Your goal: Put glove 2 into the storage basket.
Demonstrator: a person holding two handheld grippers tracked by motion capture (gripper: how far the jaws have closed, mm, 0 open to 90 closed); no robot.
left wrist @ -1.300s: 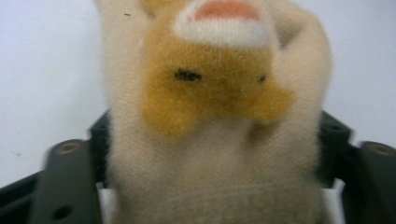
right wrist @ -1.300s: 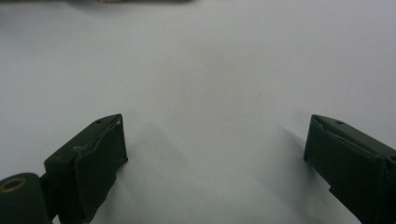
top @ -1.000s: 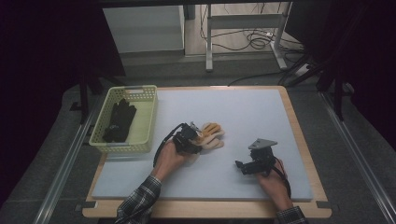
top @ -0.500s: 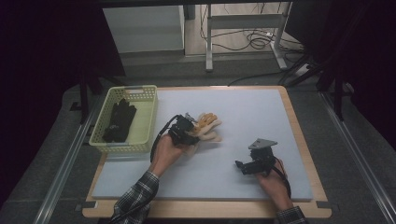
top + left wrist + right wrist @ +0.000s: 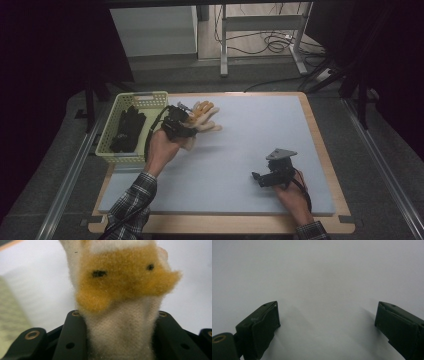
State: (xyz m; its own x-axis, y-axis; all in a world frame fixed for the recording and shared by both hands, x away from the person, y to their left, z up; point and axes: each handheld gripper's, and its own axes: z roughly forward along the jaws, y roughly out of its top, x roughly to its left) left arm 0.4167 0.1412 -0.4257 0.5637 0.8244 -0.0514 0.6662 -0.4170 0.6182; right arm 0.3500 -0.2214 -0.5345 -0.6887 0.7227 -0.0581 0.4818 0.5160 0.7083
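The left claw (image 5: 181, 120) is clenching a fuzzy glove (image 5: 202, 117), its two black jaws pressing in on the cream cuff from either side, as the left gripper view is showing close up. In that view the glove (image 5: 125, 290) is standing up between the jaws: a napped cream fabric below, a shaggy orange-yellow patch across the middle with two small dark marks on it, and cream again at the top edge. From the high view the glove is reaching away from the claw toward the far right, its orange and cream fingers spreading over the far-left part of the bench (image 5: 260, 150); whether it is hanging clear of the pad or brushing it I cannot tell. The person's left hand (image 5: 162, 150) is gripping the tool from the near side, a plaid sleeve (image 5: 131, 200) trailing toward the near edge. Just left of the claw a pale yellow-green basket (image 5: 117, 152) is sitting at the bench's left edge, holding dark gloves (image 5: 127, 127). Well apart, at the near right, the right claw (image 5: 256, 177) is resting low over the bare grey pad with its jaws released and spread wide, nothing between them in the right gripper view (image 5: 327, 322), the right hand (image 5: 292, 192) holding it from behind.
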